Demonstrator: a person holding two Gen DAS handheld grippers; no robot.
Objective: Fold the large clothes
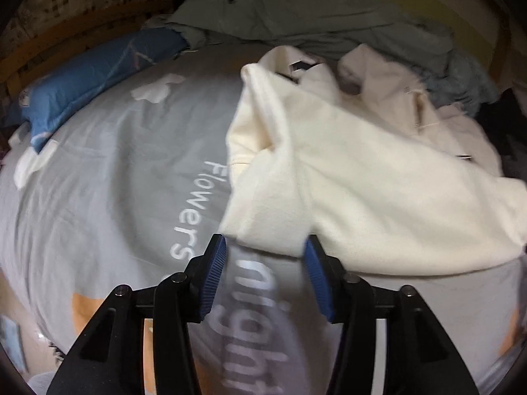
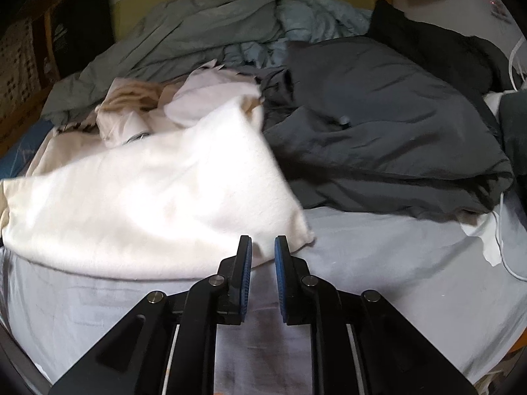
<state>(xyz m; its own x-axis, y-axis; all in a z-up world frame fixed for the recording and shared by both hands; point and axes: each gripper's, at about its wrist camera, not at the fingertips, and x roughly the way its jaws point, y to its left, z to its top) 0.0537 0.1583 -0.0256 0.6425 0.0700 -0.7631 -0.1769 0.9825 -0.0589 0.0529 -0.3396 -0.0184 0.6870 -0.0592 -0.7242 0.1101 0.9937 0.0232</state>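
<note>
A cream garment (image 1: pixel 378 177) lies folded over on the grey printed bedsheet (image 1: pixel 115 171). Its near hem reaches the tips of my left gripper (image 1: pixel 265 241). That gripper is open, its blue pads (image 1: pixel 214 276) wide apart and pressing on nothing. In the right wrist view the same cream garment (image 2: pixel 148 197) spreads to the left, with its near right corner just beyond my right gripper (image 2: pixel 263 240). The right jaws stand a narrow gap apart, and no cloth is pinched between them.
A dark grey garment (image 2: pixel 378 138) is heaped at the right, with grey-green and light blue bedding (image 2: pixel 204 33) behind it. Beige clothes (image 2: pixel 131 105) lie past the cream piece. A blue pillow (image 1: pixel 92 75) sits at the far left by the wooden bed frame (image 1: pixel 39 56). A white cable (image 2: pixel 504 250) runs along the bed's right edge.
</note>
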